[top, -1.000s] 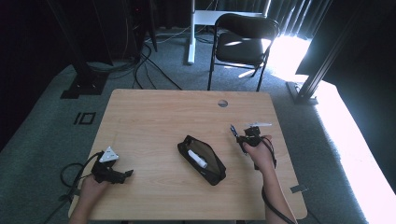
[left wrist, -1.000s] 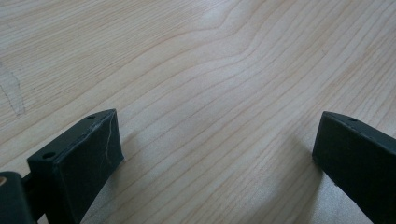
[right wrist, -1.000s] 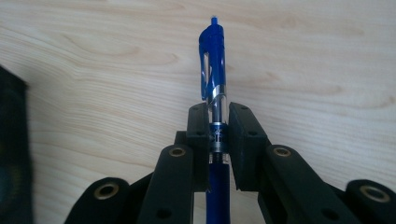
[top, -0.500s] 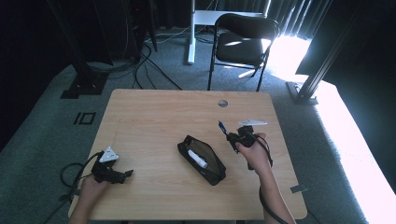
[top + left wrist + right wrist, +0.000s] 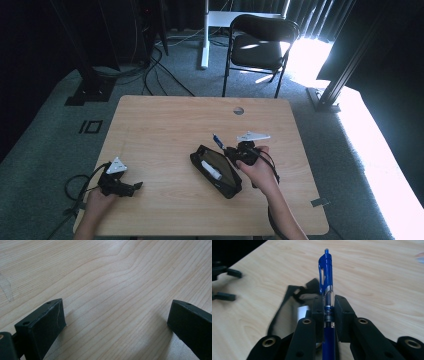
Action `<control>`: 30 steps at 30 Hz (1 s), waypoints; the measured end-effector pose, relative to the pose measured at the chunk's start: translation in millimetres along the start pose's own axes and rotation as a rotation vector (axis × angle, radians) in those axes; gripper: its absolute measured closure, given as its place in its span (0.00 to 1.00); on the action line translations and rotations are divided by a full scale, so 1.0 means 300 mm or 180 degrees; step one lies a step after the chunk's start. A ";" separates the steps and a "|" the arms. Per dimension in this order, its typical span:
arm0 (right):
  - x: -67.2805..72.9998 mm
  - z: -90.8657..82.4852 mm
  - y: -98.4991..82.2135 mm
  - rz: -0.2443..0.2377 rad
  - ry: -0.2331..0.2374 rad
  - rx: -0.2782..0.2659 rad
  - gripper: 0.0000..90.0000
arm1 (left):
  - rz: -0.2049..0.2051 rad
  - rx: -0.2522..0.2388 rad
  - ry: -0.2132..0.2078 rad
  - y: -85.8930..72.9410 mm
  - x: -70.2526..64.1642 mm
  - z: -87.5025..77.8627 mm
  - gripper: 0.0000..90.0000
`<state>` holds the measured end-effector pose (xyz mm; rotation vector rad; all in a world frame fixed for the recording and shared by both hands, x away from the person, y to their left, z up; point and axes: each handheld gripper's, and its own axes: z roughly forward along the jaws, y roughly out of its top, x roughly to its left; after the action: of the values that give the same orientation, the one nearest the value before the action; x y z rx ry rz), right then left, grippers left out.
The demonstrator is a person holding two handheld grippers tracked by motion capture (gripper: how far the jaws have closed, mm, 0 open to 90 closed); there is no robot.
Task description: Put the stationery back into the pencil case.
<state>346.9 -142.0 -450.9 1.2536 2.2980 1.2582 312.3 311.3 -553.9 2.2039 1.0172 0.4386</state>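
Pen: blue plastic pen (image 5: 325, 277) with a clear barrel section and a clip, slim and straight – clamped between the pads of the right gripper (image 5: 329, 312), its capped end jutting out past them; in the high view the pen (image 5: 218, 141) is held above the table just beside the pouch's far end.
Right gripper: jaws closed tight on the pen; black, blocky pads, metal rivets on the links.
Pouch: black soft pencil case (image 5: 216, 170), long and open-topped, lying slantwise mid-table; a white object (image 5: 211, 170) lies inside – too small to identify. In the right gripper view the pouch (image 5: 294, 293) is blurred and partly hidden behind the jaws.
Left gripper: (image 5: 115, 322) jaws wide apart, nothing between them, low over bare wood; in the high view (image 5: 120, 184) it rests near the table's left front.
Table: pale wood-grain top (image 5: 165, 125), smooth, with a round cable hole (image 5: 238, 110).
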 end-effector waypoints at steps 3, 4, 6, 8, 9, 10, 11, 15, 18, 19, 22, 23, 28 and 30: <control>0.034 0.029 -0.008 -0.0077 0.0074 0.0137 0.88 | -0.0001 -0.0001 0.0001 0.000 0.000 0.000 0.02; 0.040 0.037 -0.011 -0.0090 0.0090 0.0173 0.88 | -0.0001 -0.0001 0.0001 0.000 0.000 0.000 0.02; 0.053 0.052 -0.017 -0.0129 0.0147 0.0254 0.88 | -0.0004 -0.0004 0.0001 0.000 0.000 0.000 0.02; 0.064 0.067 -0.023 -0.0143 0.0153 0.0325 0.88 | -0.0005 -0.0004 0.0001 0.000 0.000 0.000 0.02; 0.067 0.075 -0.025 -0.0162 0.0152 0.0386 0.88 | -0.0003 -0.0004 0.0001 0.000 0.000 0.000 0.02; 0.069 0.083 -0.027 -0.0151 0.0142 0.0404 0.88 | -0.0004 -0.0003 0.0000 0.000 0.000 0.000 0.02; 0.071 0.091 -0.029 -0.0186 0.0143 0.0473 0.88 | -0.0003 -0.0003 0.0000 0.000 0.000 0.000 0.02; 0.077 0.120 -0.036 -0.0221 0.0070 0.0595 0.88 | -0.0004 -0.0004 0.0000 0.000 0.000 0.000 0.02; 0.084 0.137 -0.042 -0.0281 0.0023 0.0663 0.88 | -0.0004 -0.0004 0.0001 0.000 0.000 0.000 0.02; 0.089 0.142 -0.044 -0.0267 0.0020 0.0679 0.88 | -0.0004 -0.0004 0.0001 0.000 0.000 0.000 0.02; 0.093 0.158 -0.045 -0.0282 0.0007 0.0749 0.88 | -0.0005 -0.0004 0.0001 0.000 0.000 0.000 0.02; 0.094 0.163 -0.046 -0.0287 0.0026 0.0759 0.88 | -0.0004 -0.0004 0.0001 0.000 0.000 0.000 0.02; 0.105 0.186 -0.049 -0.0398 -0.0052 0.0852 0.88 | -0.0004 -0.0004 0.0001 0.000 0.000 0.000 0.02; 0.107 0.194 -0.051 -0.0402 -0.0072 0.0860 0.88 | -0.0005 -0.0003 0.0000 0.000 0.000 0.000 0.02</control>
<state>351.0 -87.5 -492.0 1.1711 2.5505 0.9112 312.3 311.2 -554.0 2.2020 1.0183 0.4386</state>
